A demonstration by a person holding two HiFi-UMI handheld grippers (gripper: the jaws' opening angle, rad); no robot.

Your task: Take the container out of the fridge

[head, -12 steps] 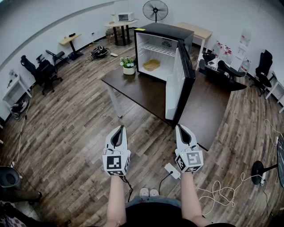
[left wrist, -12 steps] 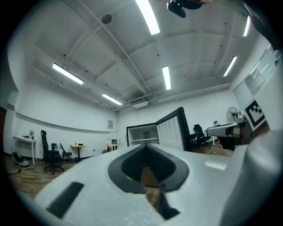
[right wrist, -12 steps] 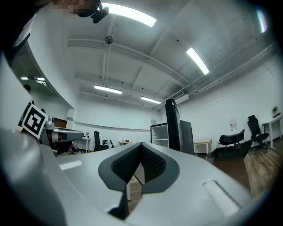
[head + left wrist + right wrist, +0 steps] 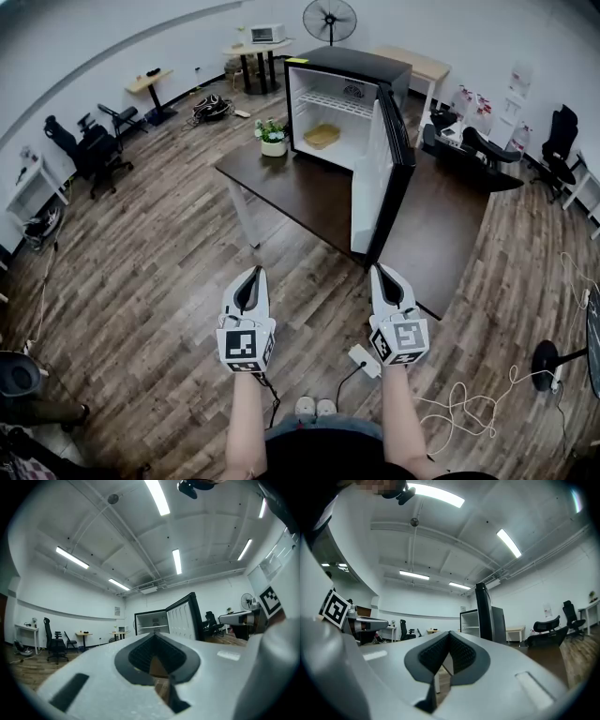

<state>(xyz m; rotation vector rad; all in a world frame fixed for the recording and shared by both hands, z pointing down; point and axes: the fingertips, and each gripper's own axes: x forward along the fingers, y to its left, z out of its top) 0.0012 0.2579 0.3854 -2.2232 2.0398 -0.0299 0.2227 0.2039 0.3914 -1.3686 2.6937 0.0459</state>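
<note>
Room's fridge [image 4: 349, 64] reveals its container [image 4: 322, 137] only in head view; left gripper [image 4: 251, 272] and right gripper [image 4: 381, 269] closed, empty.

A potted plant [image 4: 273, 137] stands at the upper-left corner of a dark table [image 4: 291, 187]. Top centre, a standing fan [image 4: 328, 21] rises beside a microwave [image 4: 266, 35]. A white power strip [image 4: 363, 361] lies on the wood floor [image 4: 159, 253], lower centre.
</note>
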